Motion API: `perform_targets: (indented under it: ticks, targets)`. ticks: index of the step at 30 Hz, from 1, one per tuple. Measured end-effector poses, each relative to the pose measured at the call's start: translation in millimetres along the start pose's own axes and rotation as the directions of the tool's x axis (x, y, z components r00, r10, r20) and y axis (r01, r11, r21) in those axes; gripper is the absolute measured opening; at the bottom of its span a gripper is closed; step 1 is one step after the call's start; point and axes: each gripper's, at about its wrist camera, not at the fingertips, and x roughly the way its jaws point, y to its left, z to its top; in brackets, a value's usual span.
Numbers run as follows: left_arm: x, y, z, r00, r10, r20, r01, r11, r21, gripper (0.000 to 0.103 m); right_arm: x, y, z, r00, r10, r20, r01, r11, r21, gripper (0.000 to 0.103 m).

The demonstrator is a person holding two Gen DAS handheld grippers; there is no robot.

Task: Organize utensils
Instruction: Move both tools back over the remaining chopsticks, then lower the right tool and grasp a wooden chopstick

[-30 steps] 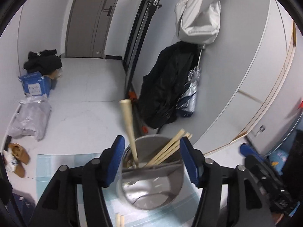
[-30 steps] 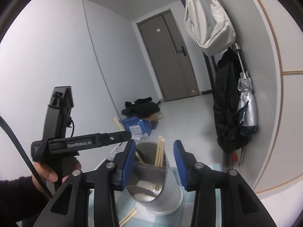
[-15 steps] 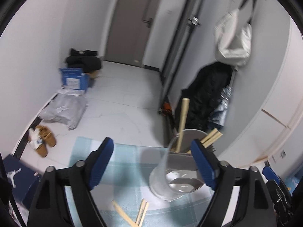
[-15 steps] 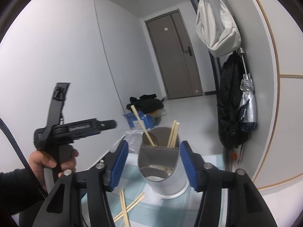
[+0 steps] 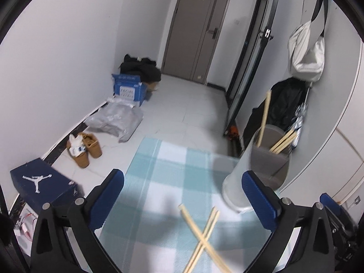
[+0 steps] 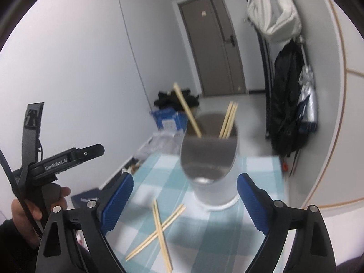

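The left hand-held gripper [image 5: 182,195] is released and its jaws are opening; the blue pads [image 5: 109,199] stand wide apart with nothing pressed between them. Just ahead of it and below, between the jaws, loose chopsticks [image 5: 201,238] lie crossed on the checked cloth [image 5: 173,166] that covers the surface. The utensil holder [image 5: 261,166] stands ahead and to the right of this hand-held gripper, just past its right pad, apart from it.

The right hand-held gripper [image 6: 184,202] is also released, its jaws opening, and it grips nothing. The holder [image 6: 211,166] stands straight ahead of it, in line with the gap between the pads but beyond their tips. It is a pale, tall cylinder, somewhat blurred. Inside it one chopstick [image 6: 187,113] leans to the left, and a small bundle of chopsticks [image 6: 228,120] leans to the right; their upper ends stick out over the rim. The crossed loose pair [image 6: 160,225] lies nearer, below and slightly left of the gap.

In the right wrist view, to the left of the right hand-held gripper, the person's left hand [image 6: 34,207] in a dark sleeve is wrapped around the left tool's handle. Both hand-held grippers point forward and downward at the cloth.
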Motion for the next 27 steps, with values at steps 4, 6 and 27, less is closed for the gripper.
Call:
perform_targets:
  ticks: [4, 6, 27]
  targets:
    - [13, 22, -10, 0.999, 0.014, -0.043, -0.016, 0.999, -0.041, 0.102, 23, 9, -14, 0.994, 0.023, -0.107, -0.026, 0.999, -0.024, 0.093]
    - [18, 33, -11, 0.997, 0.010, -0.074, -0.015, 0.997, -0.073, 0.102, 36, 16, -22, 0.986, 0.028, -0.164, -0.037, 0.998, -0.052, 0.093]
    - [12, 91, -7, 0.993, 0.095, -0.067, -0.109, 0.961, -0.253, 0.102, 185, 90, -75, 0.841, -0.158, -0.518, -0.061, 0.923, -0.381, 0.066]
